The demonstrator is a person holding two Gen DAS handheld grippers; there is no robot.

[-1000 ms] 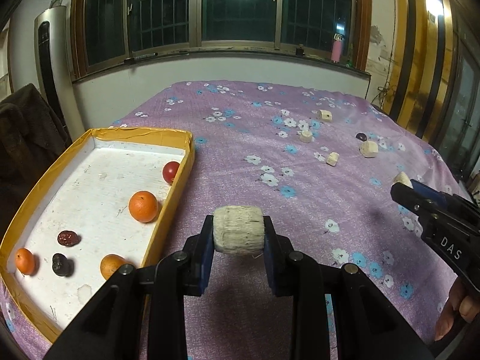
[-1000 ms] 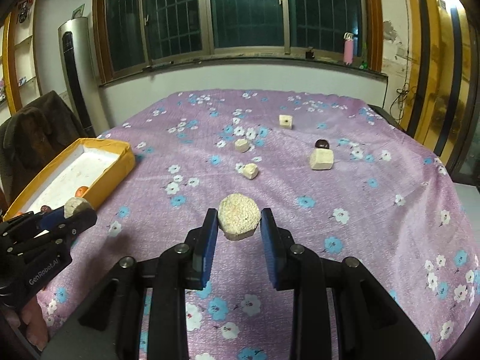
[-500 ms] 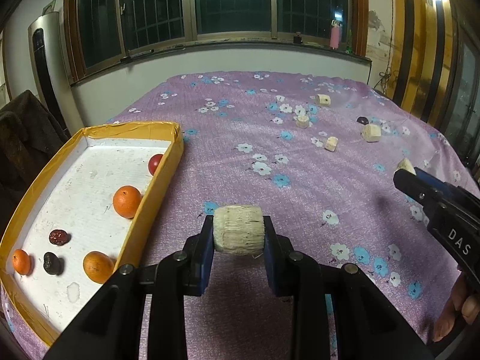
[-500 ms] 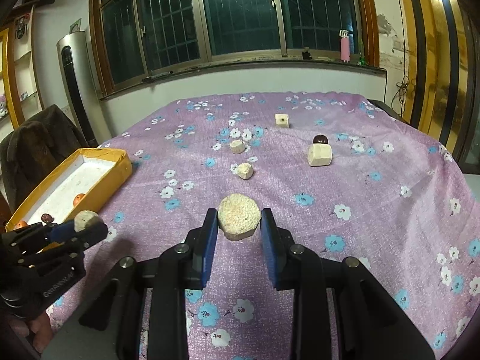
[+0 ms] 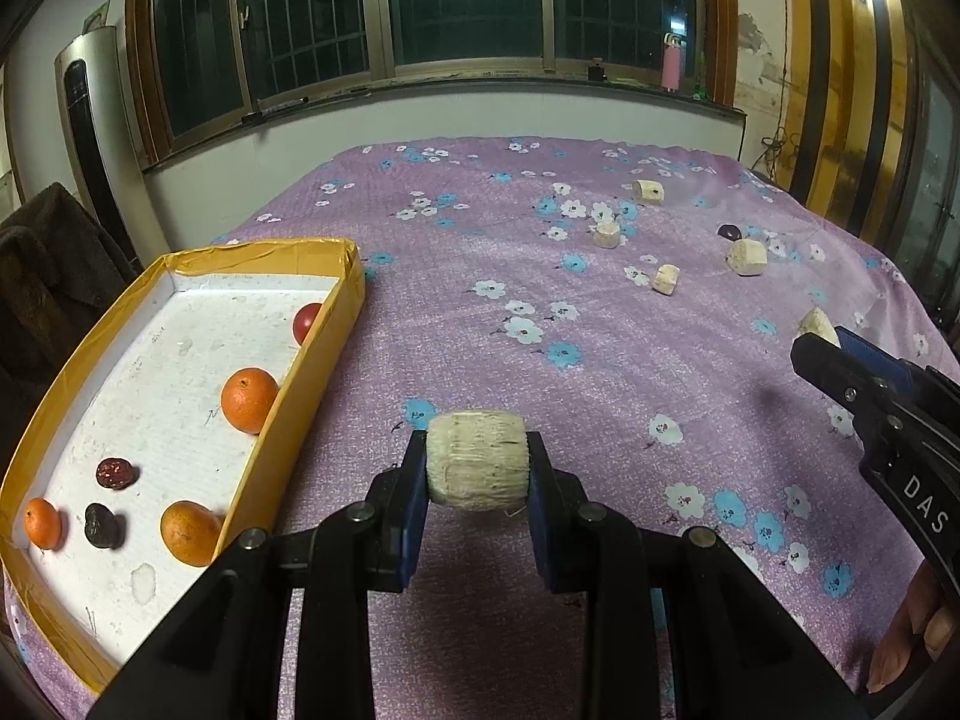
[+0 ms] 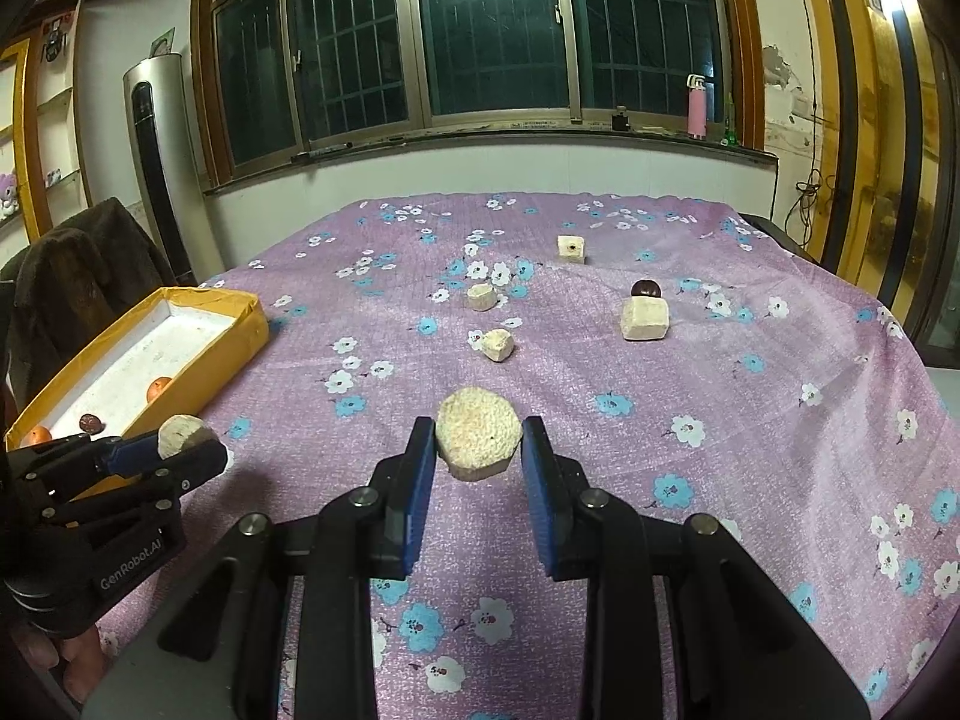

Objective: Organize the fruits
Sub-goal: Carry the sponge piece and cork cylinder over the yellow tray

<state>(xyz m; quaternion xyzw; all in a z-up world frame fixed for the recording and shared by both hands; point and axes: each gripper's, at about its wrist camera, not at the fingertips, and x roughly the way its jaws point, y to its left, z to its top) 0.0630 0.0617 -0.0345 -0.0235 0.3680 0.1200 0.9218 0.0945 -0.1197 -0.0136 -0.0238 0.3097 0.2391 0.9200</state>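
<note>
- Fruits (image 5: 249,399) lie in the yellow tray (image 5: 282,420) at near left; only the left wrist view shows all six.
- Left gripper (image 5: 478,471) clamps a pale cylinder (image 5: 478,459).
- Right gripper (image 6: 478,450) clamps a pale chunk (image 6: 478,435); its view shows scattered chunks (image 6: 644,318) far right.

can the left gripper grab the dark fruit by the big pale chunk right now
Probably not: the left gripper is already shut on a pale chunk, and the dark fruit lies far across the cloth.

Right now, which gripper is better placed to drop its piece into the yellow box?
Left. The left gripper holds its pale chunk right beside the yellow box; the right gripper is farther right.
</note>
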